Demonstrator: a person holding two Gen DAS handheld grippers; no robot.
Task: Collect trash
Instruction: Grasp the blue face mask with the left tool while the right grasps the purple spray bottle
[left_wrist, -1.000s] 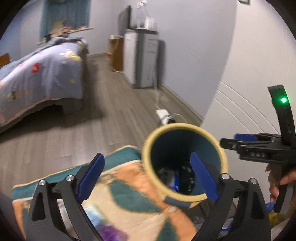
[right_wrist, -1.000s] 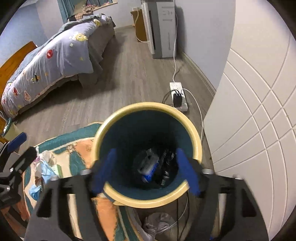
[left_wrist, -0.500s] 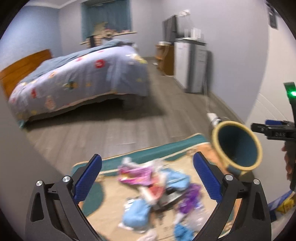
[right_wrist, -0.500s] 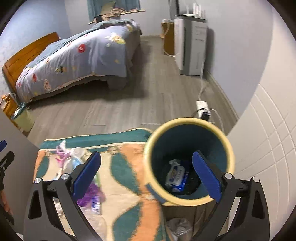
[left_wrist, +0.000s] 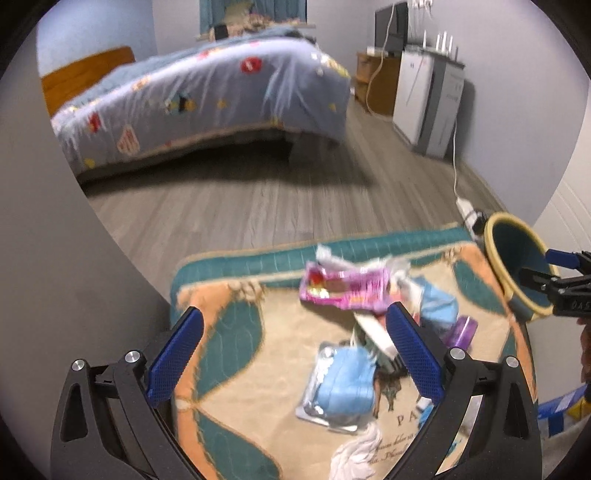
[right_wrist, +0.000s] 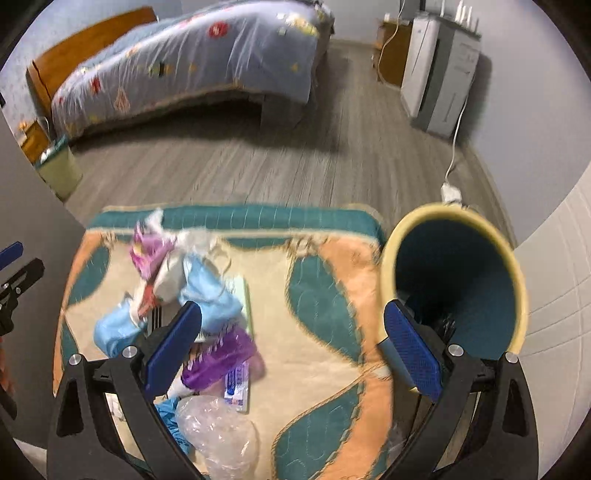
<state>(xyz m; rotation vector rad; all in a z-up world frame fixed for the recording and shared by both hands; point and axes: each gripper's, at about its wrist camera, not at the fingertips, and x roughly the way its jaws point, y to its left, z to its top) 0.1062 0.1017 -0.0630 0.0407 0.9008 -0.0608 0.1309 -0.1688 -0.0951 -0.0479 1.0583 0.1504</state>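
While both grippers, left gripper and right gripper, gape empty, trash litters the mat (bin beside).

Dim, even indoor lighting. Motion blur smears both views. A dark shadow lies on the floor beneath the bed. Fisheye distortion bends edges; corners are vignetted black.

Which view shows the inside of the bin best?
The right wrist view: the bin sits large and near, its dark teal interior open to the camera with trash at the bottom. The left wrist view catches it small at the right edge, partly behind the right gripper.
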